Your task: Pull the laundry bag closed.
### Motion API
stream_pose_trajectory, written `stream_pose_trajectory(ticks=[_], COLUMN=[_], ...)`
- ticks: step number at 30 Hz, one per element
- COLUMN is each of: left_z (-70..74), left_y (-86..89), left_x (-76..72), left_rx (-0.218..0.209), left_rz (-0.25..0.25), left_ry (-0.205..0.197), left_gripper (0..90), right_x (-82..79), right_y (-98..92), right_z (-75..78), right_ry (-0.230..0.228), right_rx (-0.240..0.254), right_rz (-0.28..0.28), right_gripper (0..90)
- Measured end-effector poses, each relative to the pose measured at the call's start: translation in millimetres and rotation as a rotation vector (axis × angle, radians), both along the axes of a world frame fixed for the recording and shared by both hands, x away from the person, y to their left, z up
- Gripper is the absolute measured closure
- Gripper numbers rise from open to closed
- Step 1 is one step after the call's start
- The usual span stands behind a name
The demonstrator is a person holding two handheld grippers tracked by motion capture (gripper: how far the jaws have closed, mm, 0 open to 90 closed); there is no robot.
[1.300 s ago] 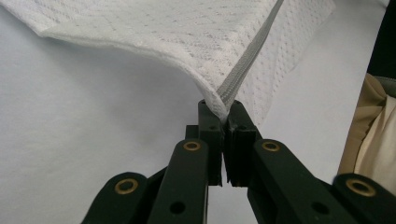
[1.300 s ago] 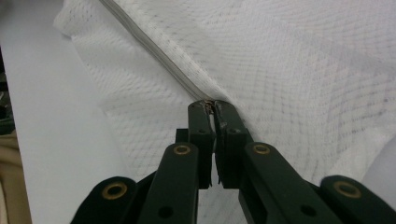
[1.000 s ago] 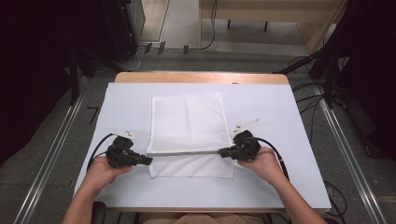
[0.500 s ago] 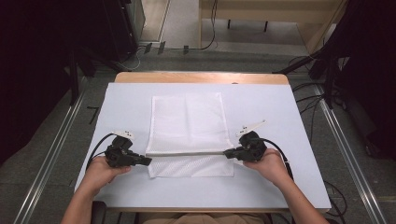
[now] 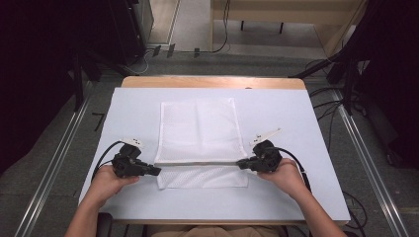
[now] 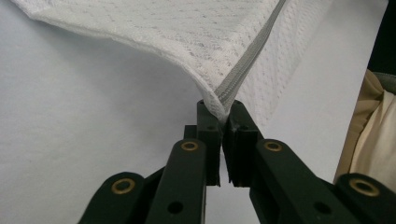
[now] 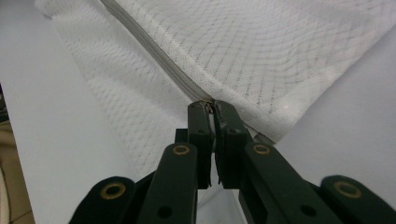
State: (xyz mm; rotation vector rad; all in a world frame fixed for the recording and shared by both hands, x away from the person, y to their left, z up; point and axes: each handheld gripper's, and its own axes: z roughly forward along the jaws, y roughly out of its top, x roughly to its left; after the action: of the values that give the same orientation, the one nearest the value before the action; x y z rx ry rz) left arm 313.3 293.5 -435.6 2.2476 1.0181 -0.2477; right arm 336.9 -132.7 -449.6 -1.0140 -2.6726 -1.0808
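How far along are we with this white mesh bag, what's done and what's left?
Done: the mesh bag lies flat on the table, its near strip turned along the zipper. In hand: the left gripper pinches the zipper's left end, its jaws just easing open, and the right gripper clamps the right end. Left, probably: releasing both ends and any further folding.
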Motion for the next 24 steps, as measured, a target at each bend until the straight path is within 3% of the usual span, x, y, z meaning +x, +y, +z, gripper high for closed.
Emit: stream_pose_trajectory(ticks=[4,9,18,24], left_z=[-2.2,-1.3,8.0,9.9], left_y=[-3.4,-3.7,4.9,8.8], left_x=[1.7,2.4,3.4,3.4], left_rx=[0.007,-0.004,-0.065,-0.051], left_rz=[-0.004,0.017,0.117,0.165], left_ry=[0.016,0.009,-0.084,-0.161], left_gripper=[73.5,64.4,49.0,40.4], right_x=[-0.9,-0.8,2.0,6.1], right_y=[2.9,3.8,-0.3,-7.2], right_z=[-1.0,-0.6,1.1,2.9], right_ry=[-0.035,-0.041,-0.080,-0.111], right_rx=[-0.009,0.005,0.027,0.043], right_rz=[0.006,-0.005,-0.043,-0.097], right_gripper=[86.7,79.7,65.5,51.4])
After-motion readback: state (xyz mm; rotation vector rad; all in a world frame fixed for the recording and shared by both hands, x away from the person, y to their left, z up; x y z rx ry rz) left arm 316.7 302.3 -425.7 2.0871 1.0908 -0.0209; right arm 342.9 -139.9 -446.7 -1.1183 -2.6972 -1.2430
